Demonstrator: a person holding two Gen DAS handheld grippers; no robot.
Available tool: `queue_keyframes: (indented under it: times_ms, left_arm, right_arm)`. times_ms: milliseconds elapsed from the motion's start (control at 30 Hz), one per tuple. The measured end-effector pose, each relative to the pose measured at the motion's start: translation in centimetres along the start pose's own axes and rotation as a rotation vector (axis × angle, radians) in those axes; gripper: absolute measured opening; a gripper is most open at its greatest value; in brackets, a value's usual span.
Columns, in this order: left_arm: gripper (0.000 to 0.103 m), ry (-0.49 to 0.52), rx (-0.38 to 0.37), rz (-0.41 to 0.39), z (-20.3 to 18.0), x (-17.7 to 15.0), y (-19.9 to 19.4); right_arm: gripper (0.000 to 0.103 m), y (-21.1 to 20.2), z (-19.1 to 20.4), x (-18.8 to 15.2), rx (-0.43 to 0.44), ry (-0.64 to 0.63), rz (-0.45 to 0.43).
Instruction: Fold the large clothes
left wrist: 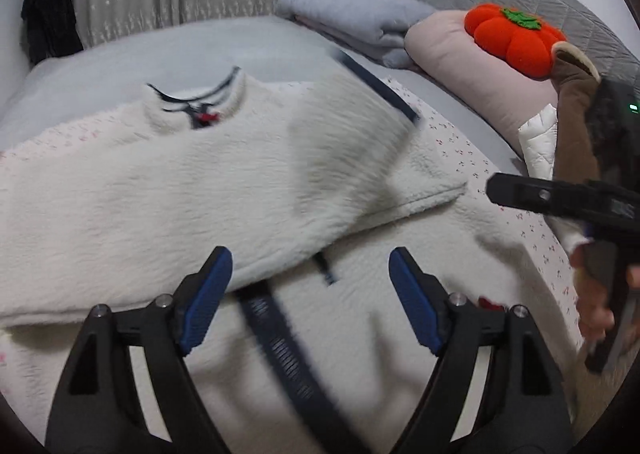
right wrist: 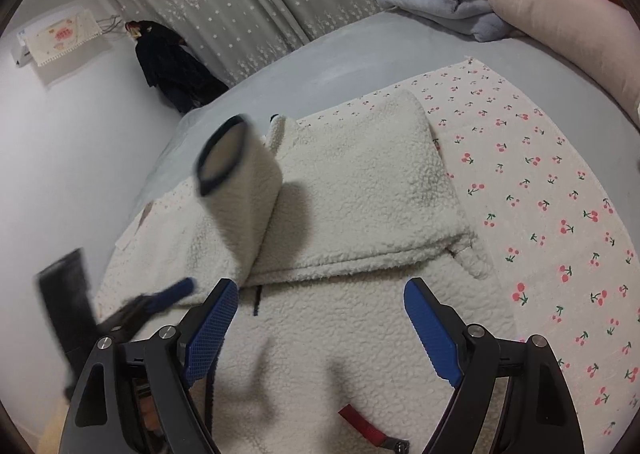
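Note:
A white fleece garment [left wrist: 140,194] with navy trim lies on a cherry-print sheet [right wrist: 540,194] on the bed. One side is folded over its middle [right wrist: 360,182]. A sleeve with a navy cuff [right wrist: 222,154] stands off the garment, blurred, and no gripper holds it; the left wrist view shows the same cuff [left wrist: 380,90]. My left gripper [left wrist: 310,266] is open above the garment's lower part, nothing between its pads. My right gripper [right wrist: 322,294] is open too, over the hem near a red tag [right wrist: 360,426]. One of its fingers [left wrist: 528,194] shows at the right.
A grey folded blanket [left wrist: 360,18], a pink pillow [left wrist: 460,62] and an orange pumpkin cushion [left wrist: 516,38] lie at the head of the bed. Star-print curtains [right wrist: 260,2] and dark hanging clothes [right wrist: 168,66] are behind. A person's hand [left wrist: 596,294] holds the right gripper.

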State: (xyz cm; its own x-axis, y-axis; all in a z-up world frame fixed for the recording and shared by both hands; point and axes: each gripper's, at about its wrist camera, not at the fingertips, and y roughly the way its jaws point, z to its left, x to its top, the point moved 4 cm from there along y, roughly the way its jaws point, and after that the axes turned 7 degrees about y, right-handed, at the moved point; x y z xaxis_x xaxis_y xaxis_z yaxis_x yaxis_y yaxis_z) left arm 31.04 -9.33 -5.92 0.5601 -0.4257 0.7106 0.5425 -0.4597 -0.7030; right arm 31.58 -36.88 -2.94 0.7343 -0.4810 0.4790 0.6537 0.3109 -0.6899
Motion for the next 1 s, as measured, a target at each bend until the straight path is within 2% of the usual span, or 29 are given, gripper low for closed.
queue_keyframes:
  times_ms: [67,167,233,300,400,467,567,600,633,667,700,733,767,867,900,1000]
  left_arm:
    - [0.081,-0.012,0.056,-0.026,2.3,-0.8,-2.0]
    - [0.081,-0.065,0.184,-0.031,7.4,-1.6,-2.8]
    - [0.081,-0.144,0.277,-0.021,11.4,-2.6,-3.7]
    - [0.081,-0.237,0.337,-0.032,15.1,-4.0,-5.2]
    - [0.081,-0.38,0.348,-0.054,20.2,-6.0,-7.5]
    - [0.081,-0.454,0.357,-0.058,22.9,-7.4,-8.3]
    - [0.071,-0.508,0.362,-0.043,25.1,-7.5,-8.1]
    - [0.061,-0.511,0.344,-0.039,25.5,-7.5,-7.9]
    - [0.05,-0.505,0.316,-0.034,25.5,-7.4,-7.4]
    - [0.043,-0.49,0.298,-0.026,25.4,-7.2,-7.0]
    - [0.028,-0.469,0.292,-0.019,25.2,-6.8,-6.4]
    - [0.019,-0.447,0.281,-0.018,24.9,-6.3,-5.9]
    - [0.016,-0.433,0.266,-0.023,24.5,-5.8,-5.3]
    - [0.014,-0.405,0.21,-0.036,23.7,-5.0,-3.5]
    - [0.014,-0.402,0.2,-0.019,23.3,-5.1,-2.3]
    - [0.013,-0.393,0.185,0.063,22.2,-6.8,1.7]
  right_arm:
    - [0.087,0.2,0.6,-0.3,-0.014,-0.026,0.0]
    - [0.087,0.8,1.3,-0.9,-0.019,-0.056,0.009]
    - [0.087,1.4,1.6,-1.2,-0.027,-0.069,0.018]
    - [0.087,2.0,1.7,-1.2,-0.045,-0.087,0.013]
    - [0.087,2.1,2.2,0.1,-0.136,-0.148,-0.03]
    - [0.087,2.6,2.4,1.1,-0.126,-0.15,-0.04]
    - [0.087,6.2,1.8,3.5,-0.076,-0.084,0.052]
    - [0.086,7.5,1.4,3.9,-0.103,-0.061,0.08]
    - [0.07,8.9,1.0,4.2,-0.16,-0.043,0.101]
    - [0.052,10.0,0.8,4.4,-0.203,-0.046,0.103]
    - [0.015,10.9,1.2,4.4,-0.208,-0.078,0.11]
    - [0.011,11.2,1.9,4.4,-0.204,-0.11,0.111]
    - [0.01,10.5,2.9,4.6,-0.233,-0.154,0.053]
    - [0.01,7.8,5.1,5.1,-0.198,-0.24,-0.073]
    - [0.01,7.2,5.1,5.3,-0.226,-0.254,-0.103]
    - [0.009,8.3,3.0,5.4,-0.305,-0.248,-0.093]
